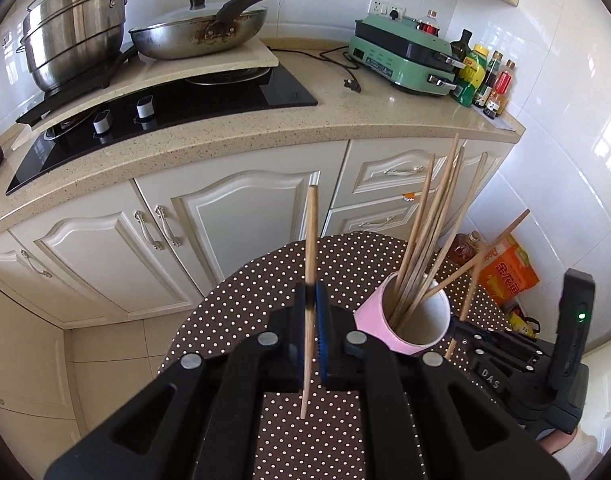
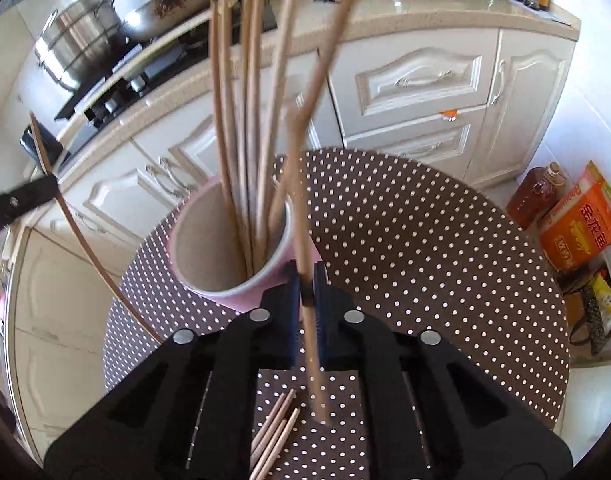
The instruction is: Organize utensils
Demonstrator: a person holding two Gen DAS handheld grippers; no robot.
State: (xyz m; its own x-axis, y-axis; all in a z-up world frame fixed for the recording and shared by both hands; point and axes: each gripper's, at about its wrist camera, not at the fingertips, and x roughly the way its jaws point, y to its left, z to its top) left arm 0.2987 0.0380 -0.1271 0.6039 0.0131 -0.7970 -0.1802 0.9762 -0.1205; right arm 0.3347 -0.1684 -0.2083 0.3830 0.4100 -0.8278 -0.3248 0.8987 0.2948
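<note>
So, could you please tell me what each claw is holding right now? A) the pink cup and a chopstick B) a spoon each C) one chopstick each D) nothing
C: the left claw pinches one chopstick, and the right claw pinches another chopstick beside the pink cup.

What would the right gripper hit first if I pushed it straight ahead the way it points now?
Most likely the pink cup, whose near wall sits just beyond and slightly left of the right gripper, which is shut on a chopstick. Depth is hard to judge; the held stick could brush the rim first.
</note>
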